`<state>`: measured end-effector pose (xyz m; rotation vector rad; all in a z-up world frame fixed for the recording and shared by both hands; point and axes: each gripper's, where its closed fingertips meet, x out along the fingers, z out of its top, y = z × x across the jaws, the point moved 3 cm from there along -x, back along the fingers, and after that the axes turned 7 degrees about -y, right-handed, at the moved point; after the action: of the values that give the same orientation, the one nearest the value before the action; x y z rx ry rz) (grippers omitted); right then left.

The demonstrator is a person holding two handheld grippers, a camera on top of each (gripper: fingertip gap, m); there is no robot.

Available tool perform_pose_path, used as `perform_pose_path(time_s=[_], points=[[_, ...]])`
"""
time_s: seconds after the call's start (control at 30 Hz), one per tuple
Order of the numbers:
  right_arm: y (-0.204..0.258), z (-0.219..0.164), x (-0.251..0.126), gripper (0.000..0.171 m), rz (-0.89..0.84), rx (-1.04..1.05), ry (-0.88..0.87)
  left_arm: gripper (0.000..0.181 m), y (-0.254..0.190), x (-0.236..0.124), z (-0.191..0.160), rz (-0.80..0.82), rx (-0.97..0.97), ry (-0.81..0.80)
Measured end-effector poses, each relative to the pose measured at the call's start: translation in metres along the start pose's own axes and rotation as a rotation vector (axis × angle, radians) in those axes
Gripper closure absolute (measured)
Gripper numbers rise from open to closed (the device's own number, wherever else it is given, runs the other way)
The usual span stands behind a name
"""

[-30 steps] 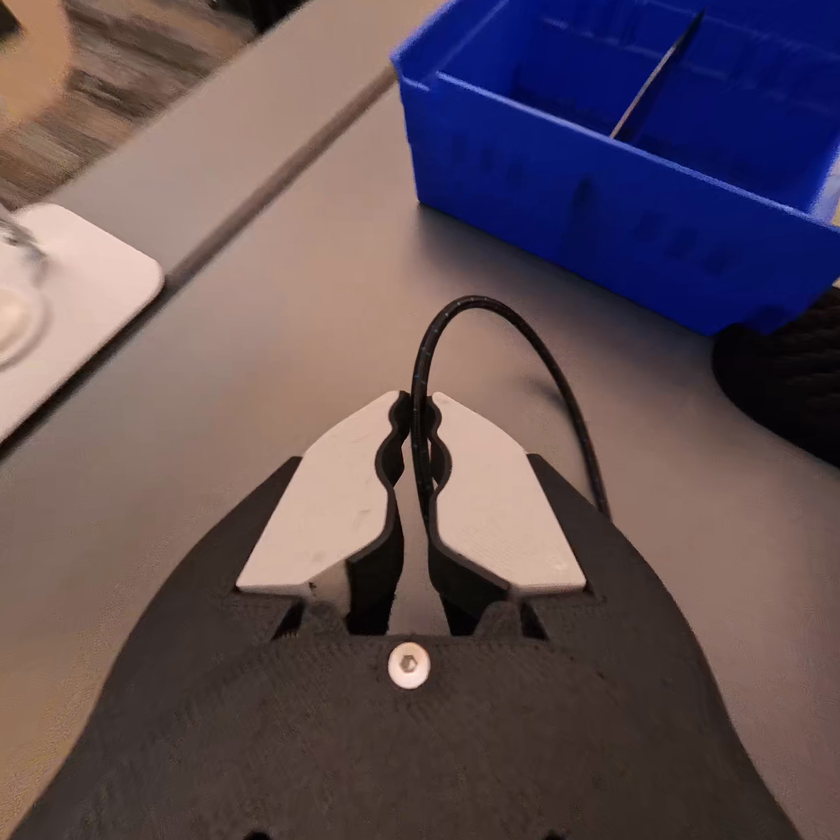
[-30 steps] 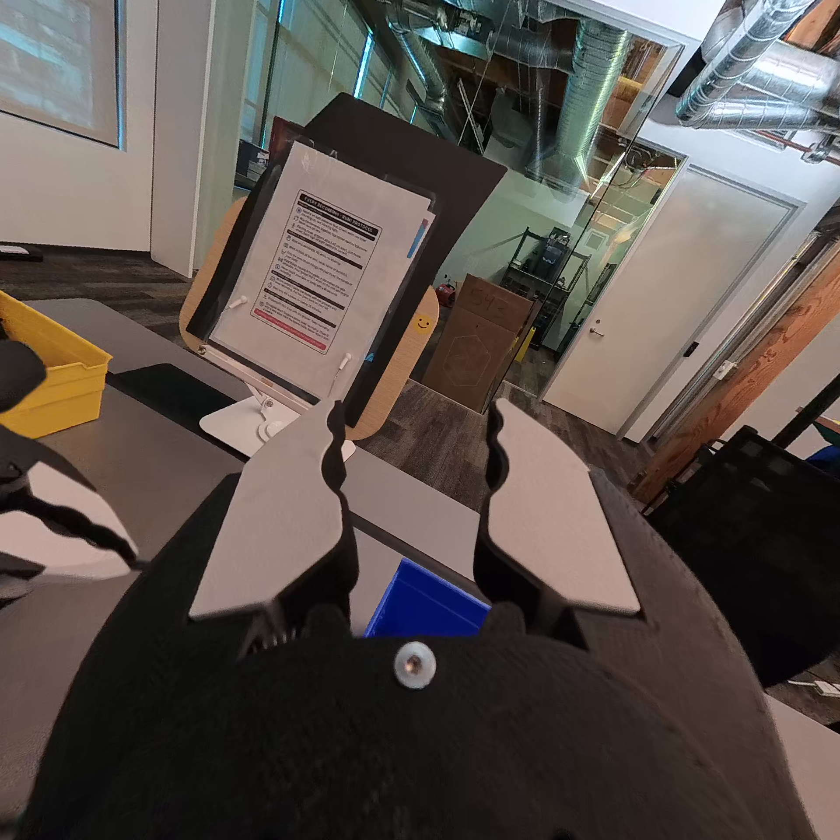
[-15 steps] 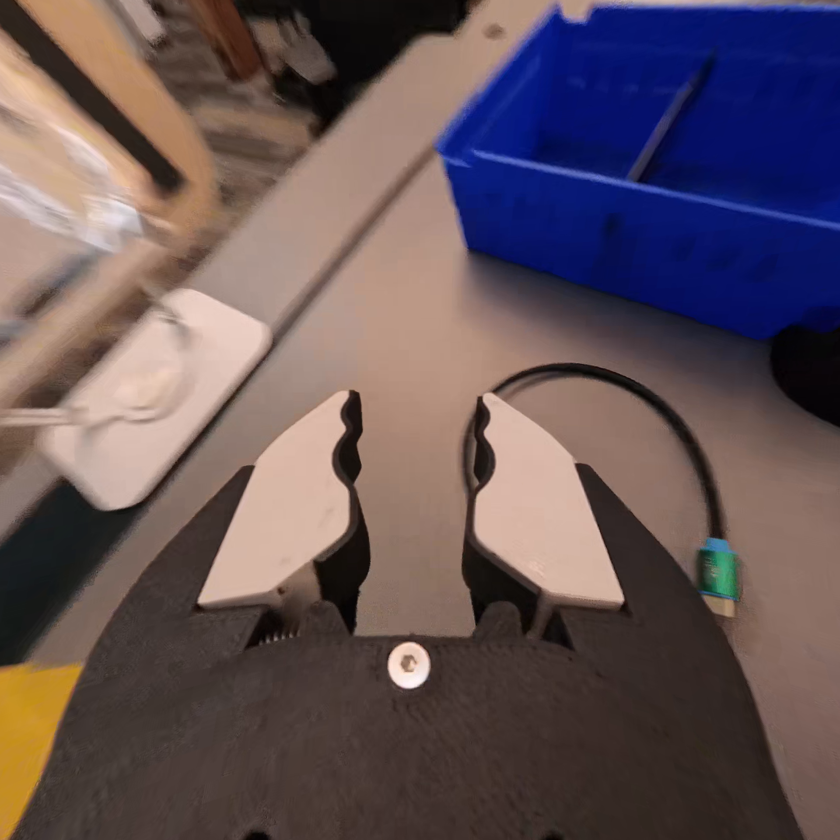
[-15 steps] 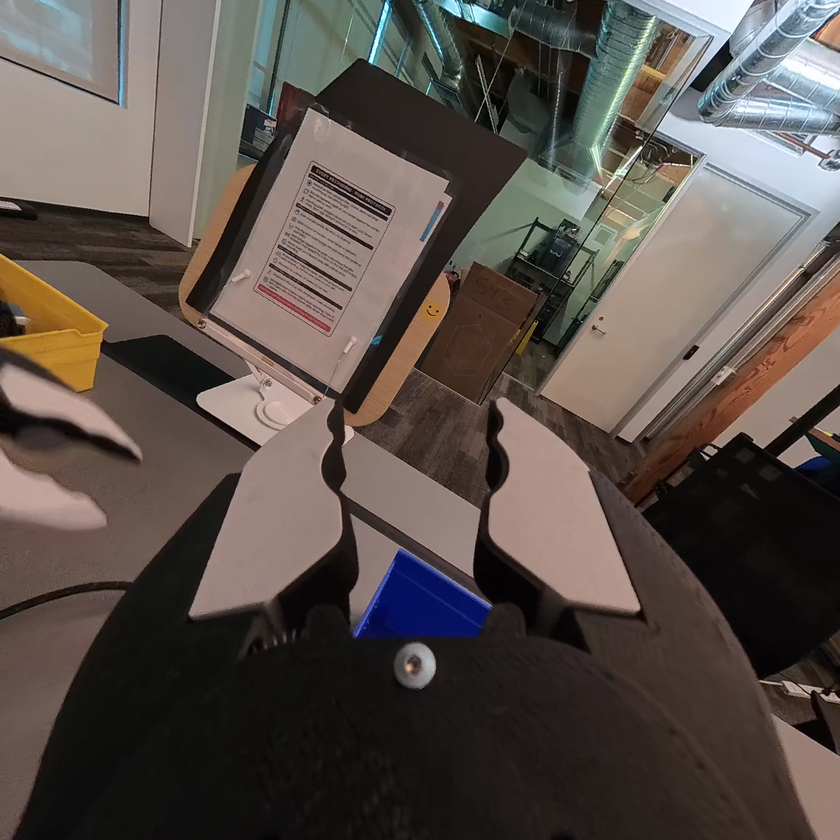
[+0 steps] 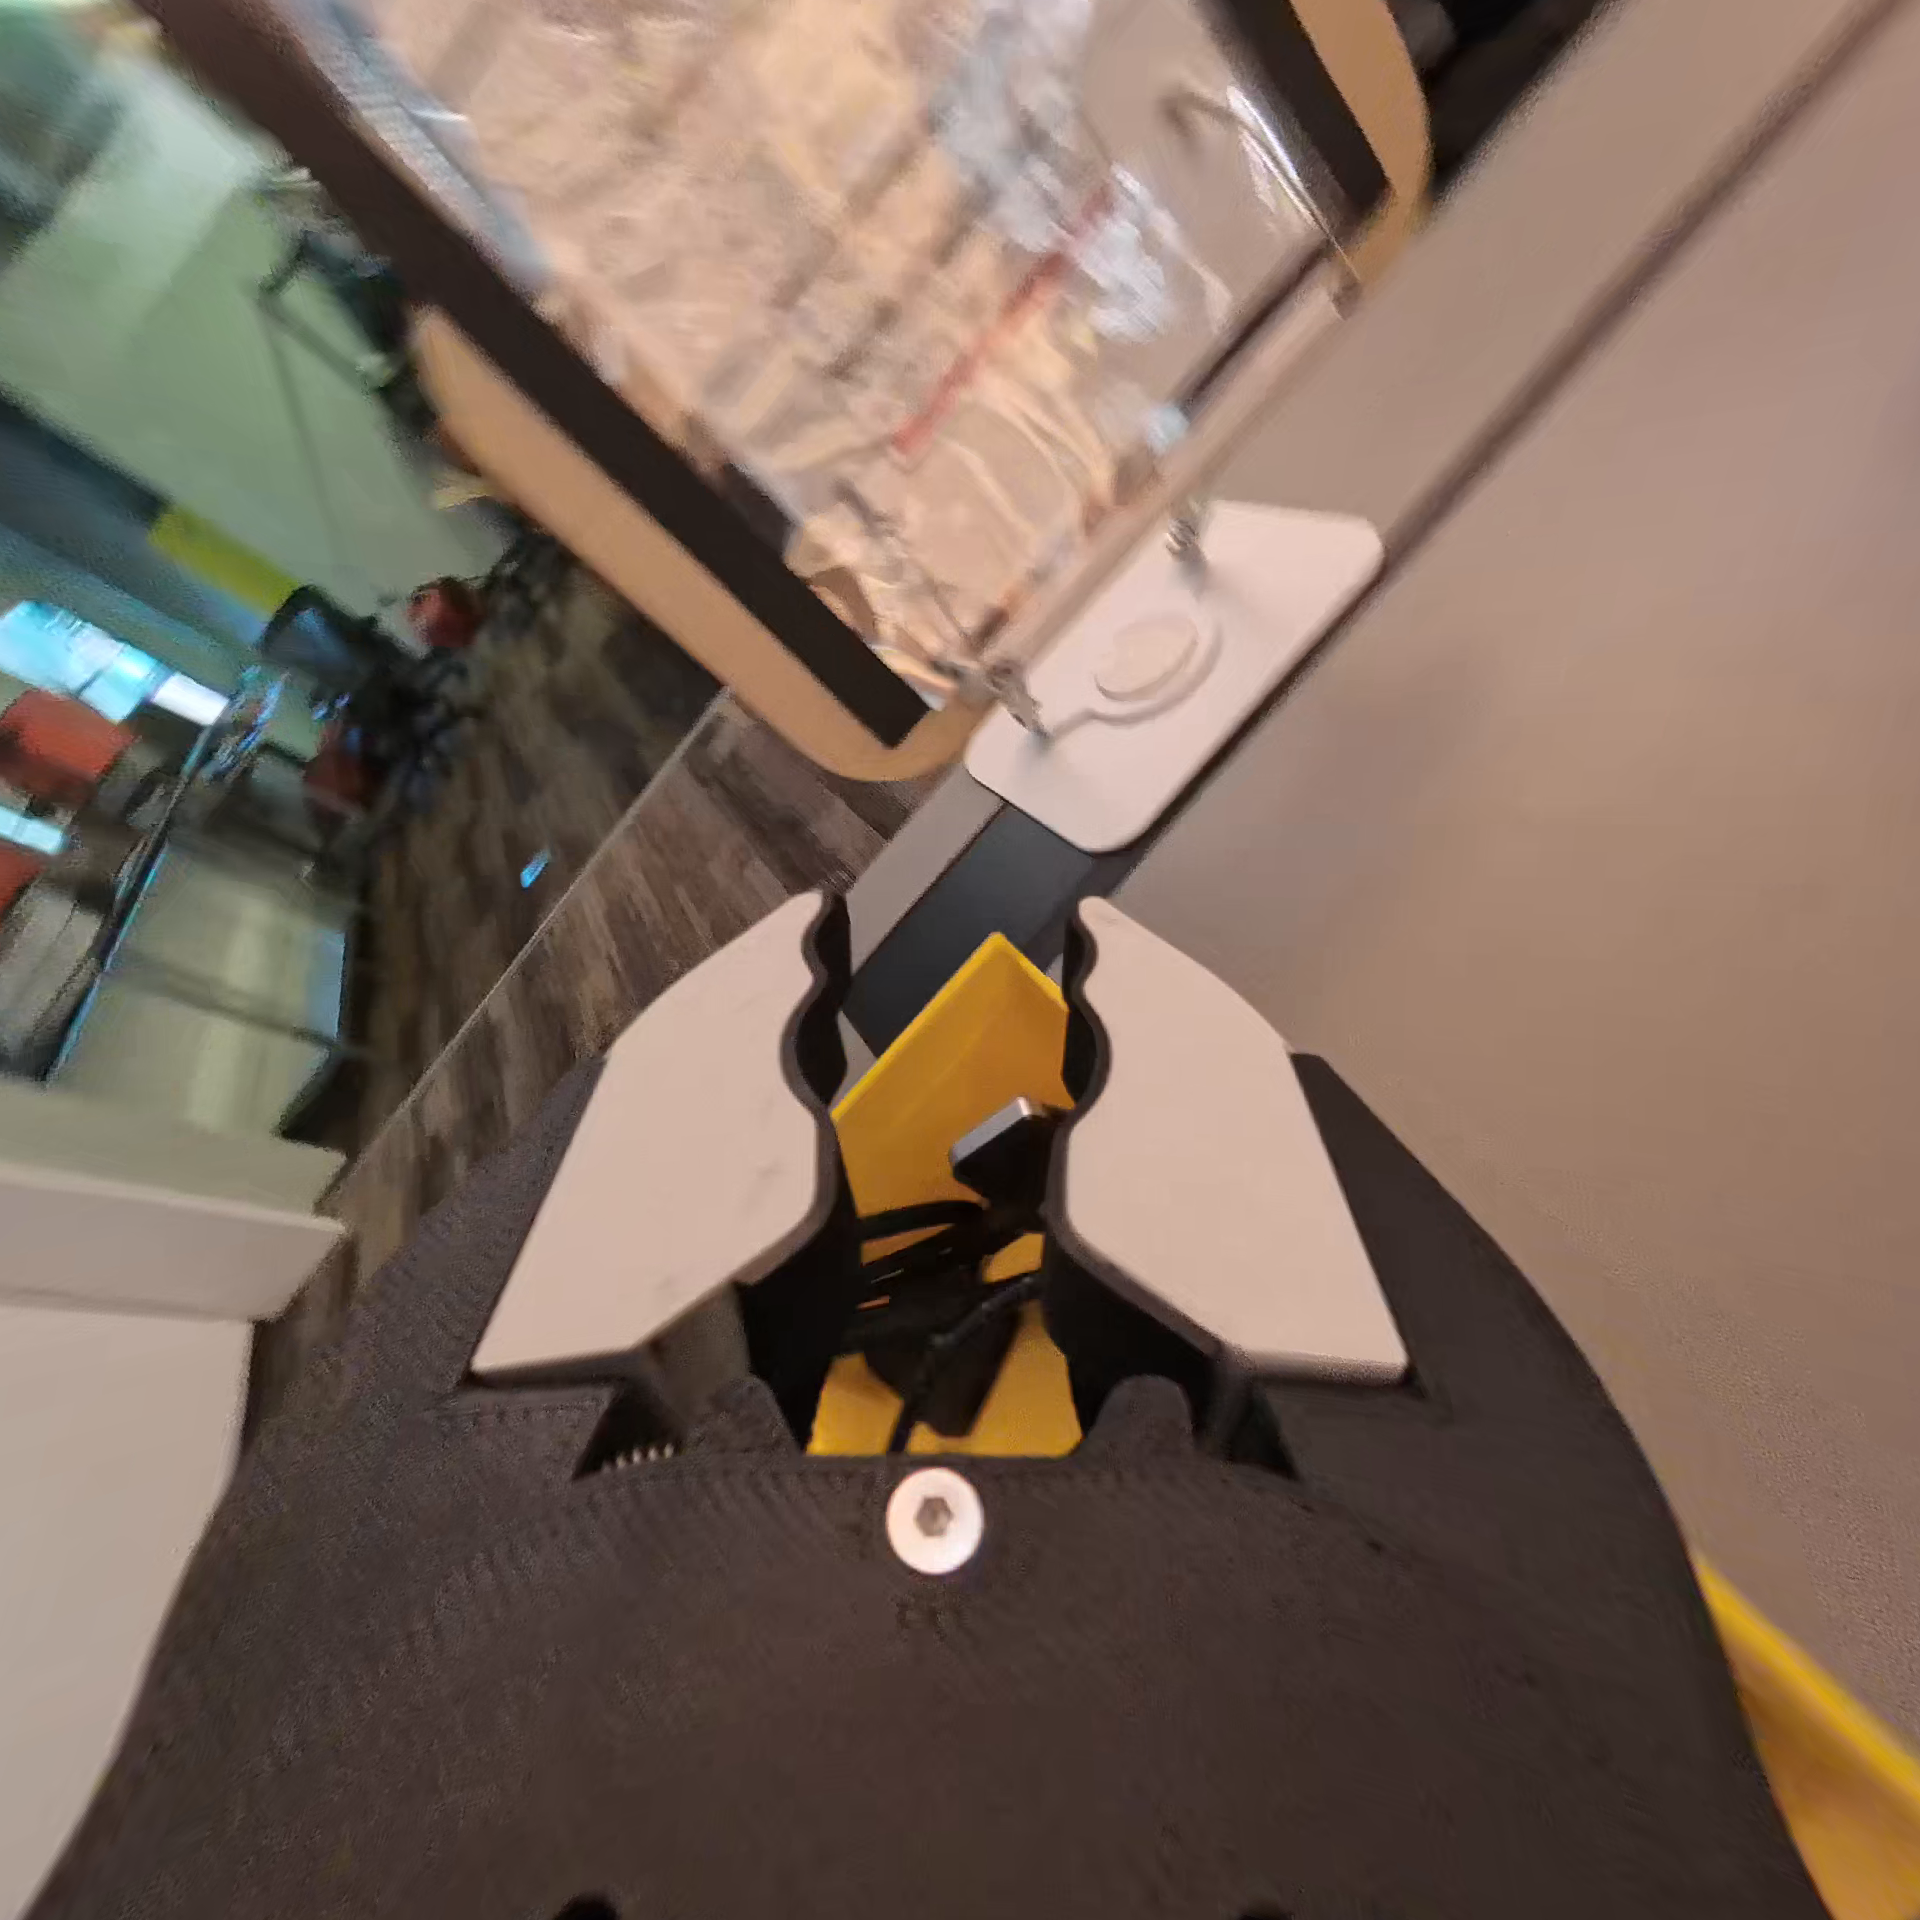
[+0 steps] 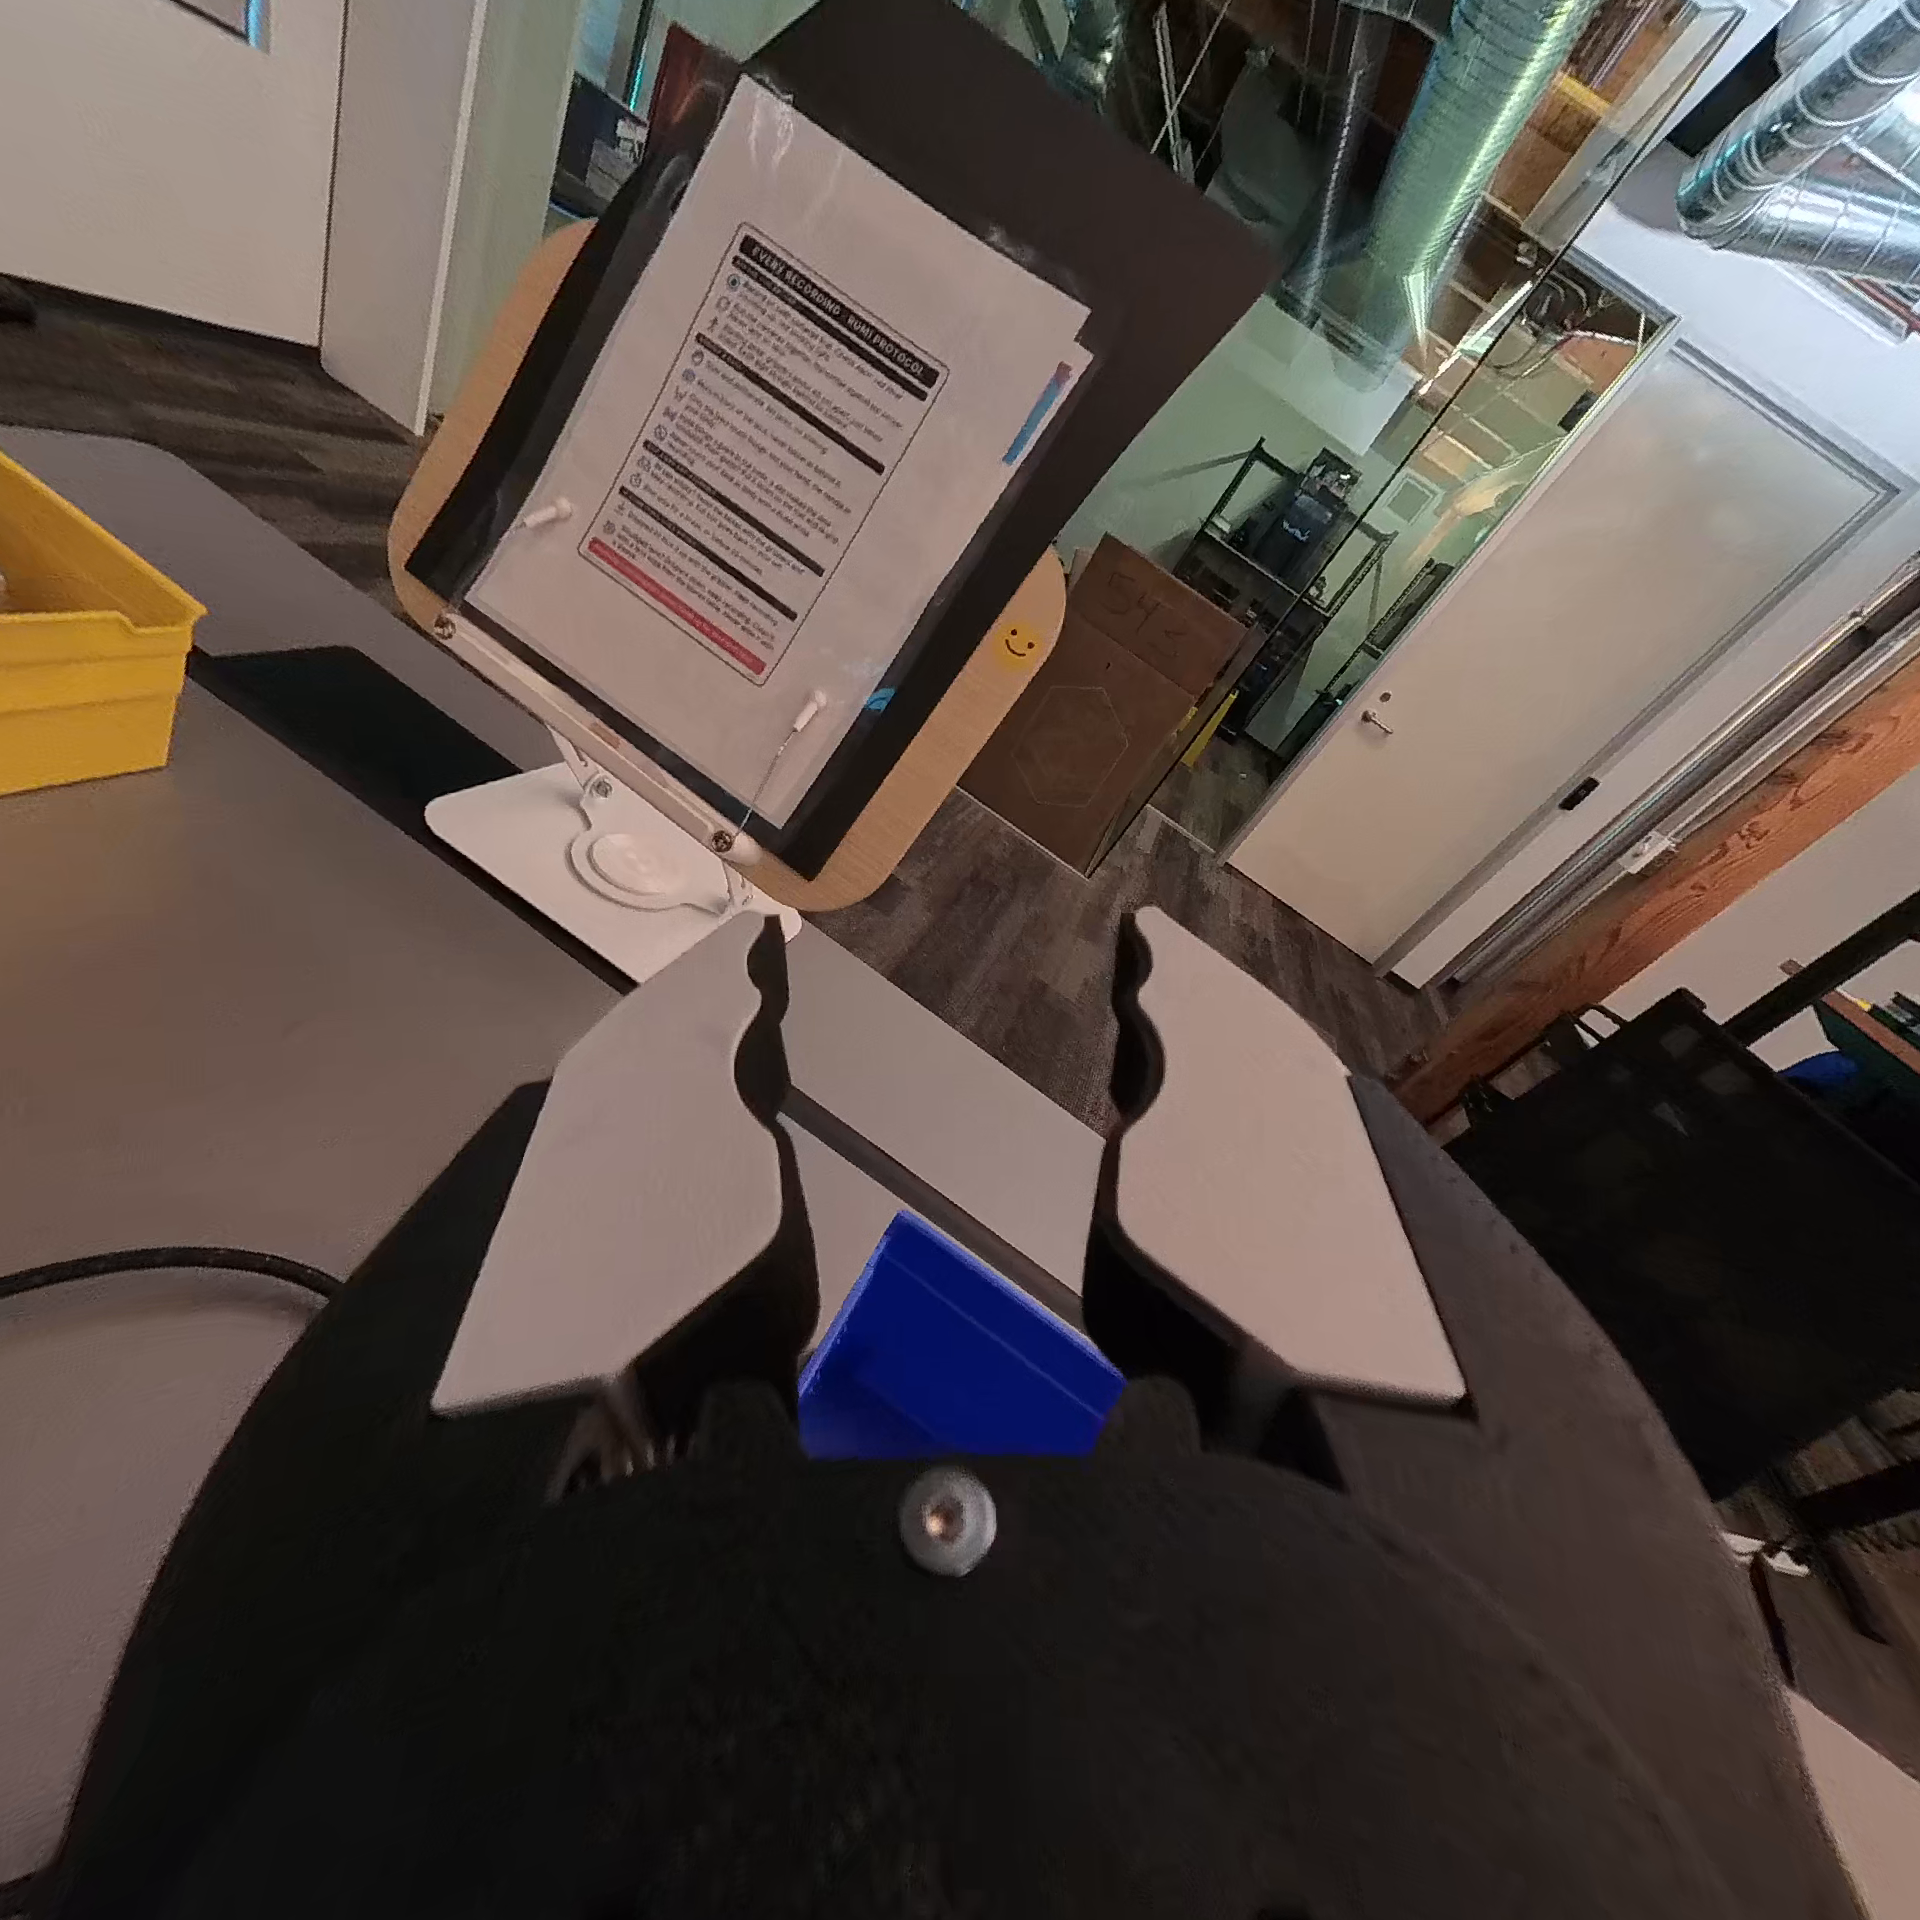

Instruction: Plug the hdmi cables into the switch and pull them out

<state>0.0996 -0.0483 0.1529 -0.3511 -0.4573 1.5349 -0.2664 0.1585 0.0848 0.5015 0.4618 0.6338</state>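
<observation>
My left gripper (image 5: 951, 920) is open and empty, tilted, above a yellow bin (image 5: 961, 1049). Black cables with a dark connector (image 5: 1003, 1138) lie in that bin, seen between my fingers. My right gripper (image 6: 945, 935) is open and empty, held above the grey table (image 6: 208, 987). A black HDMI cable (image 6: 156, 1262) lies loose on the table at the left of the right wrist view. The switch is not in view. The yellow bin also shows in the right wrist view (image 6: 73, 665), far left.
A blue bin (image 6: 956, 1351) sits under my right gripper near the table's far edge. A document stand with a white base (image 6: 613, 862) and a clear-covered sheet (image 6: 769, 457) stands at the table's back; it also shows in the left wrist view (image 5: 1174, 665). My hands' fingertips stand some 40 cm from each other.
My left gripper let go of the black cable, opened, and swung left from the blue bin to the yellow bin. My right gripper stayed open and shifted slightly.
</observation>
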Motion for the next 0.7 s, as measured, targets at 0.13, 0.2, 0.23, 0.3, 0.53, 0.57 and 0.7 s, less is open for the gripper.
perform_pose_path(time_s=[0.13,0.2,0.23,0.3,0.53,0.57,0.7], points=[[0.002,0.000,0.007,0.110,0.014,-0.008,-0.020,0.138,-0.013,0.033,-0.037,-0.365,0.252,0.335],[0.000,0.005,0.009,0.111,0.002,-0.046,-0.069,0.139,-0.009,0.037,-0.060,-0.474,0.345,0.520],[0.001,0.005,0.010,0.111,0.005,-0.055,-0.075,0.140,-0.005,0.040,-0.068,-0.497,0.386,0.574],[0.003,0.001,0.012,0.111,0.020,-0.054,-0.052,0.142,0.003,0.049,-0.082,-0.529,0.413,0.650],[0.006,-0.008,0.013,0.111,0.030,-0.134,-0.010,0.139,-0.014,0.079,-0.123,-0.674,0.454,0.733],[0.006,-0.008,0.014,0.111,0.039,-0.125,-0.012,0.137,-0.018,0.081,-0.130,-0.695,0.471,0.751],[0.008,-0.014,0.019,0.111,0.073,-0.100,-0.011,0.146,-0.026,0.082,-0.158,-0.759,0.559,0.848]])
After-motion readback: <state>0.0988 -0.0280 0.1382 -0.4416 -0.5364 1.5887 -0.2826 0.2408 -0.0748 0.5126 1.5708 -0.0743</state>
